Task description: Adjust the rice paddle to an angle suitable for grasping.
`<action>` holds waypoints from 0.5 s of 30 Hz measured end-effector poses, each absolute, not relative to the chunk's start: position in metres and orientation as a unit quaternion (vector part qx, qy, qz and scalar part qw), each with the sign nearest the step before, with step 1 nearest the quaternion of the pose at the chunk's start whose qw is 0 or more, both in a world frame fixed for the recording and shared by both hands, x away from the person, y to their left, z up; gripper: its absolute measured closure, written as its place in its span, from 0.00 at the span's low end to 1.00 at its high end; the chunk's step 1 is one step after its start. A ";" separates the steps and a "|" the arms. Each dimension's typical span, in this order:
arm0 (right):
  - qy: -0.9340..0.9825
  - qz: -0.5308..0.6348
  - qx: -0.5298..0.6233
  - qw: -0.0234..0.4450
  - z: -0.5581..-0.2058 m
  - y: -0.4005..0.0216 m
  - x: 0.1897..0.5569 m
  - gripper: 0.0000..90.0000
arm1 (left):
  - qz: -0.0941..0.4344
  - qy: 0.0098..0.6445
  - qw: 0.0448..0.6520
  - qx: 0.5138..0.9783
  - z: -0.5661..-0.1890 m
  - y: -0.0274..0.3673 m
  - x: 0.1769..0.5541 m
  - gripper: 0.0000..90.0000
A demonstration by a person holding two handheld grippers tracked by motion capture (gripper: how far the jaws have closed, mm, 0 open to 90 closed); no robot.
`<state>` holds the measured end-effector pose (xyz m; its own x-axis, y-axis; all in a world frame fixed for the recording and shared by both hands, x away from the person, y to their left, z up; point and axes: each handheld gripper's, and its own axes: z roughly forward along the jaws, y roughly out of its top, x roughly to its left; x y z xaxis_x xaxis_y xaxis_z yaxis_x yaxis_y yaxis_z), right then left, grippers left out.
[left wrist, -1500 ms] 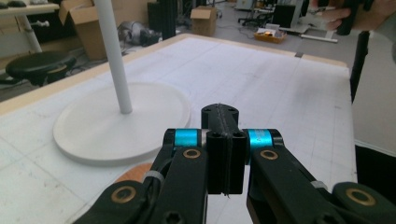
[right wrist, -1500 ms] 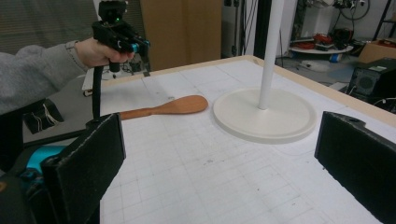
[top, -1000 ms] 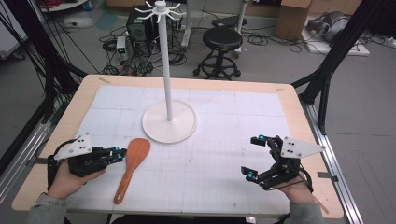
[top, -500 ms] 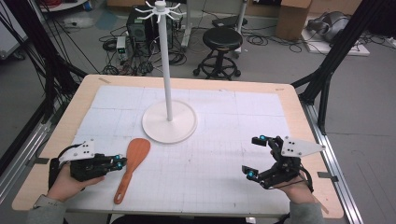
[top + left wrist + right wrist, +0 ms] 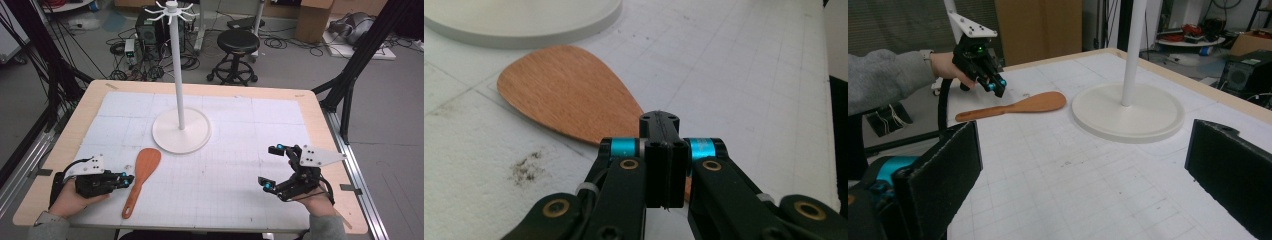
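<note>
Pressed flat against each other, the 2 jaws of the left gripper pinch nothing; it sits at the lower left of the high view, held in the person's left hand low over the white gridded mat. In the left gripper view its closed tips fill the lower centre, pointing at the wooden spatula, whose broad blade spreads across the upper left of that frame while the handle passes behind the tips. Whether the tips touch the wood, I cannot tell.

Just right of that gripper in the high view, the wooden spatula lies flat on the mat, blade toward the frame's centre, handle slanting down to the lower edge. Above and to its right stands the white stand, a round base with 1 tall pole topped by hooks, the blade near the base rim but apart from it.

At the lower right of the high view, the right gripper, in the person's right hand, has its 2 jaws spread wide, empty. In the right gripper view those jaws rise at the lower left and lower right corners, with bare mat between; farther off, the spatula lies at centre left, the left gripper above its handle, and the stand's base at right.
</note>
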<state>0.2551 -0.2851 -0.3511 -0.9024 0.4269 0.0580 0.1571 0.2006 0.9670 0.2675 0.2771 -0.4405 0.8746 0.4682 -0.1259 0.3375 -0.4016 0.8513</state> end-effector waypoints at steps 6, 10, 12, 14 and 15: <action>0.765 0.604 0.192 0.112 -0.351 -0.286 0.255 0.01 | 0.068 0.239 0.480 0.842 -0.442 0.275 0.268 1.00; 0.767 0.602 0.193 0.109 -0.351 -0.285 0.255 0.01 | 0.068 0.240 0.473 0.845 -0.444 0.274 0.268 1.00; 0.767 0.603 0.189 0.111 -0.351 -0.285 0.255 0.01 | 0.068 0.239 0.472 0.846 -0.444 0.274 0.268 1.00; 0.767 0.603 0.190 0.111 -0.351 -0.285 0.255 0.01 | 0.067 0.238 0.468 0.848 -0.444 0.275 0.269 1.00; 0.768 0.602 0.191 0.111 -0.351 -0.285 0.255 0.01 | 0.067 0.239 0.467 0.849 -0.445 0.274 0.269 1.00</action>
<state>0.2549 -0.2850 -0.3514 -0.9025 0.4264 0.0603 0.1603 0.2027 0.9660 0.2685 0.2745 -0.4451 0.8770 0.4678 -0.1097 0.3432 -0.4500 0.8245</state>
